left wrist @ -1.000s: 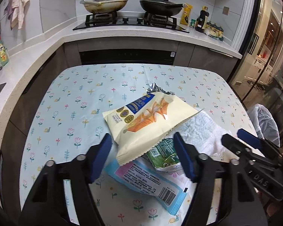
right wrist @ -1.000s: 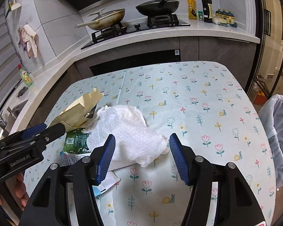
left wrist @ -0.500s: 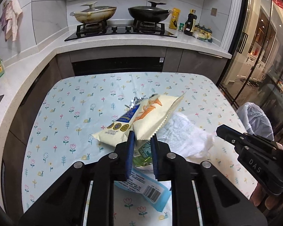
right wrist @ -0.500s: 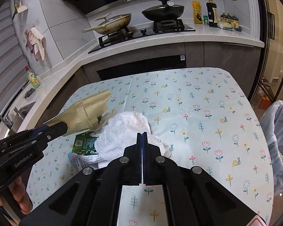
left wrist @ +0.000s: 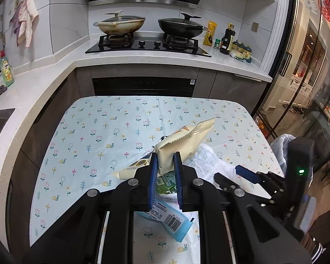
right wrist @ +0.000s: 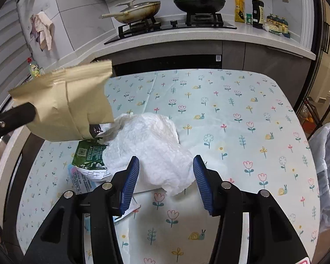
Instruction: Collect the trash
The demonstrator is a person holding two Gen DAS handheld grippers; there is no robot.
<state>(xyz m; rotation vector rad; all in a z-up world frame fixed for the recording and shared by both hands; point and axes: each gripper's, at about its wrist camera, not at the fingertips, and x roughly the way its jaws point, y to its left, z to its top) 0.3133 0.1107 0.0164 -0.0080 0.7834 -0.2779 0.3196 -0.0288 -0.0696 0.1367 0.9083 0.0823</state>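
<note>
Left wrist view shows the left gripper (left wrist: pixel 165 165) clamped on the cream-yellow crinkled snack bag (left wrist: pixel 184 140), which a second ago lay flat on the pile with the jaws wide apart either side of it; now it is lifted, its serrated end tilted up toward the right edge of the floral-print tablecloth (left wrist: pixel 94 132). So one piece of trash is secured and ready to carry off (probably to the translucent white bin bag (right wrist: pixel 327 176) just past the table's right edge). The right gripper (right wrist: pixel 166 176), shut on nothing half a second ago, has reopened and straddles the near end of the crumpled white paper towel (right wrist: pixel 151 149), fingers (right wrist: pixel 131 182) apart and not yet pressing it. Left on the cloth near the front-left corner: a green foil wrapper (right wrist: pixel 90 156) and a pale blue barcode packet (left wrist: pixel 171 222) beneath it, both untouched
</note>
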